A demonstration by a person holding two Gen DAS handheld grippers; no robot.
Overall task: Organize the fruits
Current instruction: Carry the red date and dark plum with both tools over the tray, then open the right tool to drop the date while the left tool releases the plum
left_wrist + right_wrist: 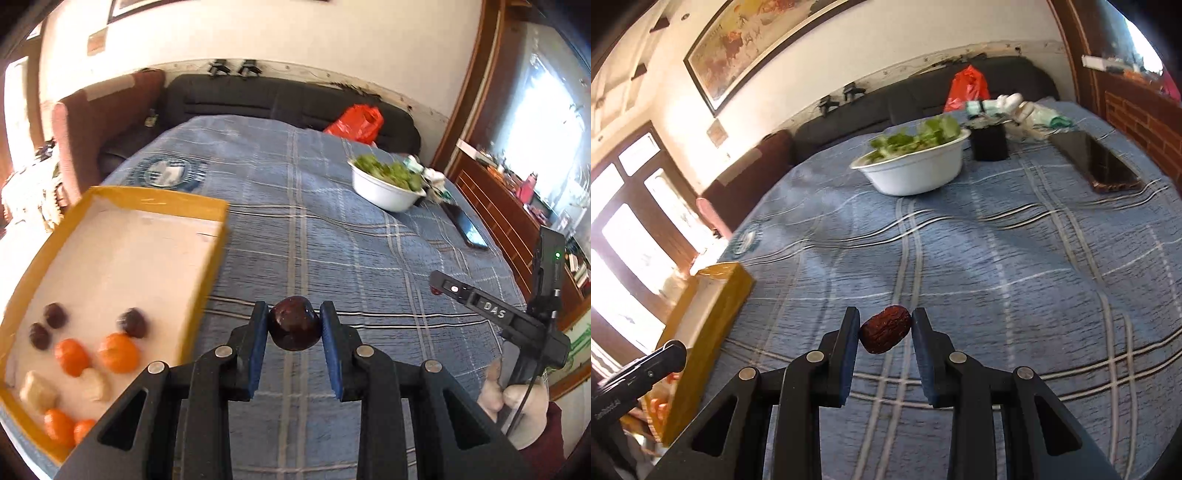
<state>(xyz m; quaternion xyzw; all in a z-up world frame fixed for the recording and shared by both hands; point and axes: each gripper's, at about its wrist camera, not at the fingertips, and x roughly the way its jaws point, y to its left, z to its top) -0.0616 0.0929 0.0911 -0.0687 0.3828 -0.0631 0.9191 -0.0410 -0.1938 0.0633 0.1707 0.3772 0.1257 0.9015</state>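
Inside the shallow yellow cardboard box (207,206) lie four round orange tangerines (119,352), three dark wrinkled dried dates (133,322) and two pale beige blocky pieces (37,392). One more dark fruit (293,324) sits between the pads of the left black two-finger gripper (294,325), and one reddish-brown wrinkled date (885,334) sits in the right black two-finger gripper (885,332). On the blue plaid cloth (332,240) stand one white bowl of green leaves (386,184), one black phone (469,225) and one red plastic bag (356,122).

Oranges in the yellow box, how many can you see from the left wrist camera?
4. Two sit mid-box, one orange beside another; two more lie at the near corner, partly cut off by the left hand-held gripper. Others may be hidden.
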